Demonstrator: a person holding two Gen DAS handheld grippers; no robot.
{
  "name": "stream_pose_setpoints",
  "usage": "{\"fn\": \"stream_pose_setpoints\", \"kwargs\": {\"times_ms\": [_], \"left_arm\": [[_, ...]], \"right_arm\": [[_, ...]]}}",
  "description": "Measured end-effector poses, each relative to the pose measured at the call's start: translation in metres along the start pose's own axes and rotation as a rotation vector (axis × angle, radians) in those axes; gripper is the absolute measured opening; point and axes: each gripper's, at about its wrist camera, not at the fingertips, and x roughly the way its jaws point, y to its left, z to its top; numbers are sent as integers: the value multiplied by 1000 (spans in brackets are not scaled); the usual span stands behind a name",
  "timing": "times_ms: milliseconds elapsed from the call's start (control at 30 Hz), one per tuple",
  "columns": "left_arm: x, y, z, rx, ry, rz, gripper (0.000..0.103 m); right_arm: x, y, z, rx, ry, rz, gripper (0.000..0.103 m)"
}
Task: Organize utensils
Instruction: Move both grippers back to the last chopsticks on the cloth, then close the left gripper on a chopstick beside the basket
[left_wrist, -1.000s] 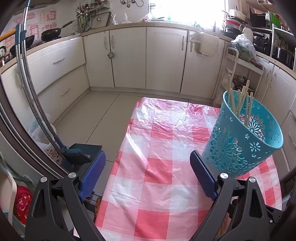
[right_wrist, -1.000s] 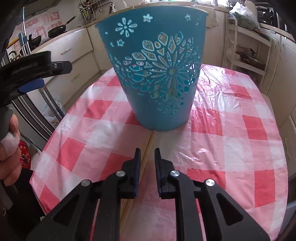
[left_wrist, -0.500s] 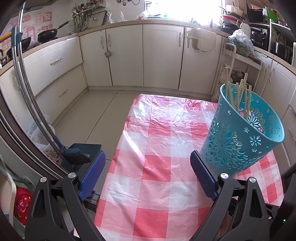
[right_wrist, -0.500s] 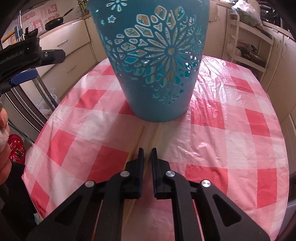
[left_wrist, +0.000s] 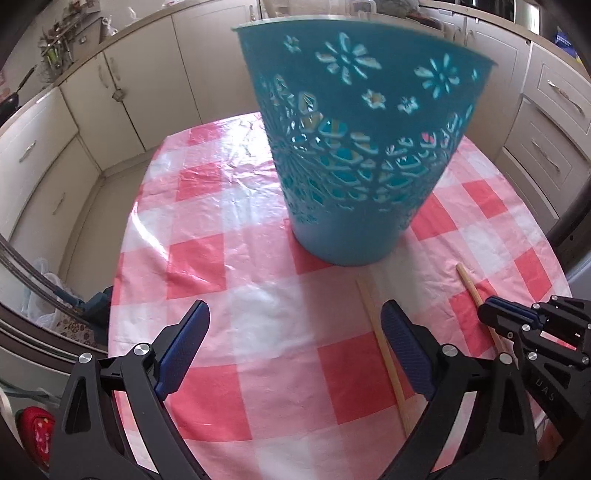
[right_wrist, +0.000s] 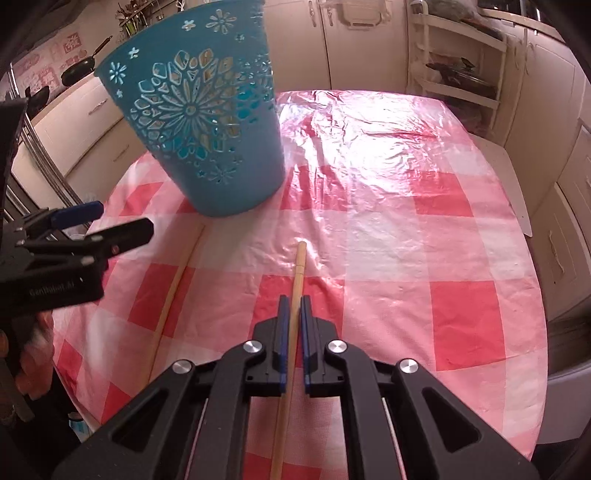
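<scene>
A teal cut-out basket (left_wrist: 354, 147) (right_wrist: 199, 129) stands on the red-and-white checked tablecloth (right_wrist: 388, 206). My right gripper (right_wrist: 291, 306) is shut on a pale wooden chopstick (right_wrist: 299, 273) whose far end points past the basket's right side. The left wrist view shows this gripper (left_wrist: 485, 312) at the right edge, clamped on that chopstick (left_wrist: 471, 286). A second chopstick (right_wrist: 173, 291) (left_wrist: 380, 347) lies flat on the cloth in front of the basket. My left gripper (left_wrist: 295, 314) (right_wrist: 122, 221) is open and hangs low over the cloth, the lying chopstick just inside its right finger (left_wrist: 402, 339).
Cream kitchen cabinets (left_wrist: 140, 88) line the walls behind the table. A white open rack (right_wrist: 458, 74) stands at the back right. The table's left edge (left_wrist: 122, 258) drops to the floor, with bags and a metal frame below. A hand (right_wrist: 22, 350) holds the left gripper.
My right gripper closed on a chopstick and drew it right, away from the basket. My left gripper swung right and down, so the basket now fills its view.
</scene>
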Motion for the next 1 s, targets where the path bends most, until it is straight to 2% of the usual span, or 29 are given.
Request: {"fn": "stream_pose_setpoints", "kwargs": {"times_ms": [167,267,333,433,467,567,633,700,767,833,933,1000], "left_arm": [[7,-15,-5,-8,18,-30,88],[9,-24,-6,5,17,-40,82],[12,-30,-7,15,27,-42,69],[18,-35,-10,19,53,-51,56],[19,-35,-10,19,46,-52,54],[17,-40,-10,35,36,-67,39],[16,-41,-10,42,32,-90,19],[15,-44,-10,53,28,-105,8],[14,-45,-10,59,24,-108,6],[13,-44,-11,55,26,-114,5],[13,-40,-12,53,27,-100,5],[13,-39,-13,55,25,-86,5]], "right_arm": [[2,-3,0,7,-7,28,7],[0,-6,-2,12,-10,40,7],[0,-6,-3,13,-11,46,7],[0,-8,-2,19,-10,54,7],[0,-8,-3,21,-11,56,7],[1,-9,-2,22,-13,60,7],[1,-9,-2,21,-15,59,7],[2,-9,-1,17,-18,56,7],[2,-8,-2,14,-22,55,8],[2,-7,-1,12,-25,60,14],[3,-3,0,-4,-31,59,22],[3,1,0,-27,-36,43,23]]}}
